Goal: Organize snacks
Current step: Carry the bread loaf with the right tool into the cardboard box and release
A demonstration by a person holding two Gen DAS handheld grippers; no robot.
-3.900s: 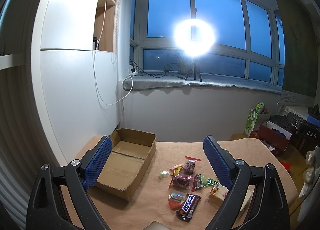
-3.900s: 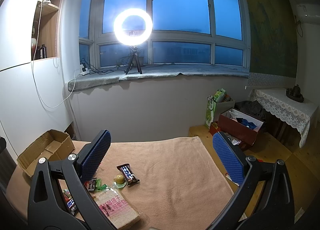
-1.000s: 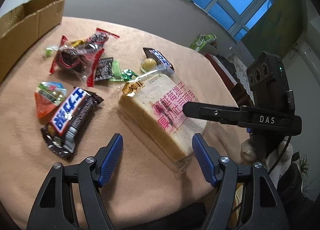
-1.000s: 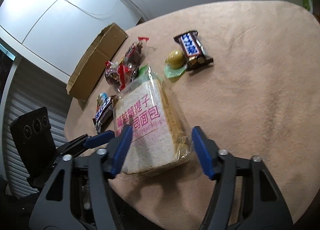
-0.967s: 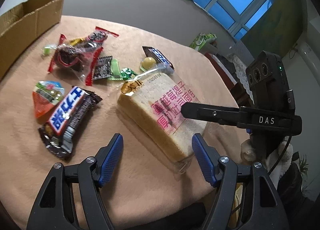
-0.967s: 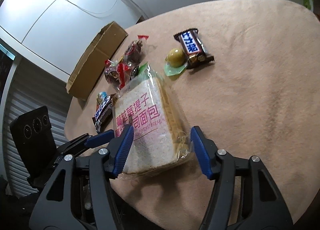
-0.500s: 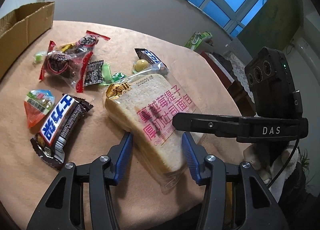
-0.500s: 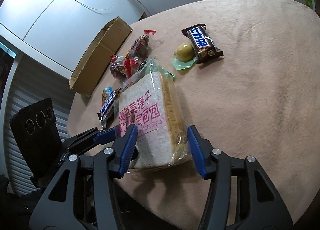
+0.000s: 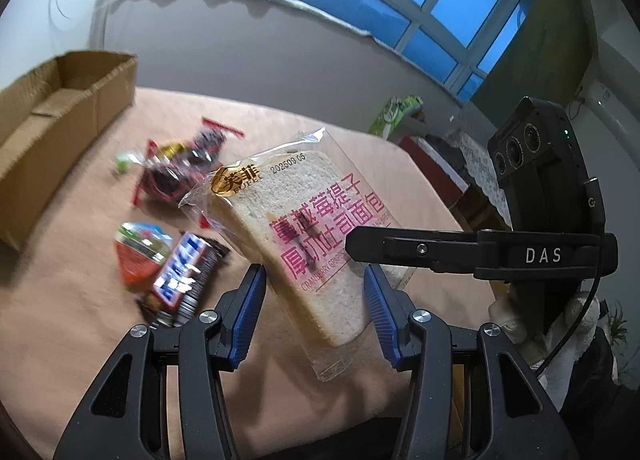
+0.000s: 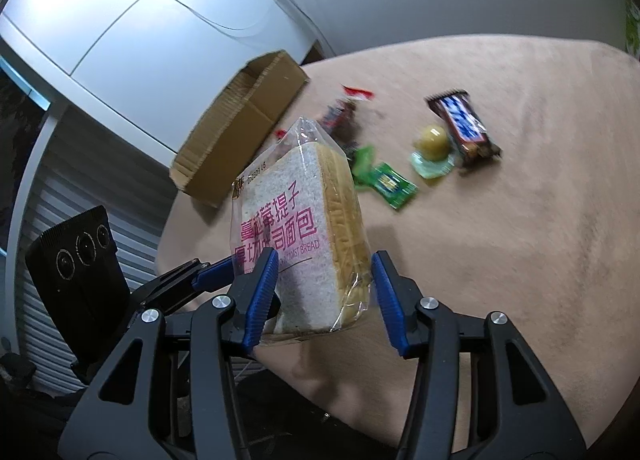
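A clear bag of sliced toast bread (image 9: 304,228) with pink lettering is lifted off the table, tilted. My left gripper (image 9: 316,296) is shut on its lower end. My right gripper (image 10: 324,284) is shut on the same bread bag (image 10: 296,228) from the other side; its arm crosses the left wrist view (image 9: 460,252). An open cardboard box (image 9: 60,116) stands at the table's far left, also seen in the right wrist view (image 10: 240,120). Loose snacks lie on the beige tablecloth (image 9: 80,320).
A Snickers bar (image 9: 180,280), an orange triangular pack (image 9: 140,252) and red wrapped sweets (image 9: 180,172) lie left of the bread. A second Snickers bar (image 10: 460,124), a yellow ball sweet (image 10: 432,140) and a green packet (image 10: 384,180) lie to the right. White cabinet (image 10: 120,40) behind.
Both grippers closed on the bread bag and raised it off the table, tilting it up. The snacks beneath it now show.
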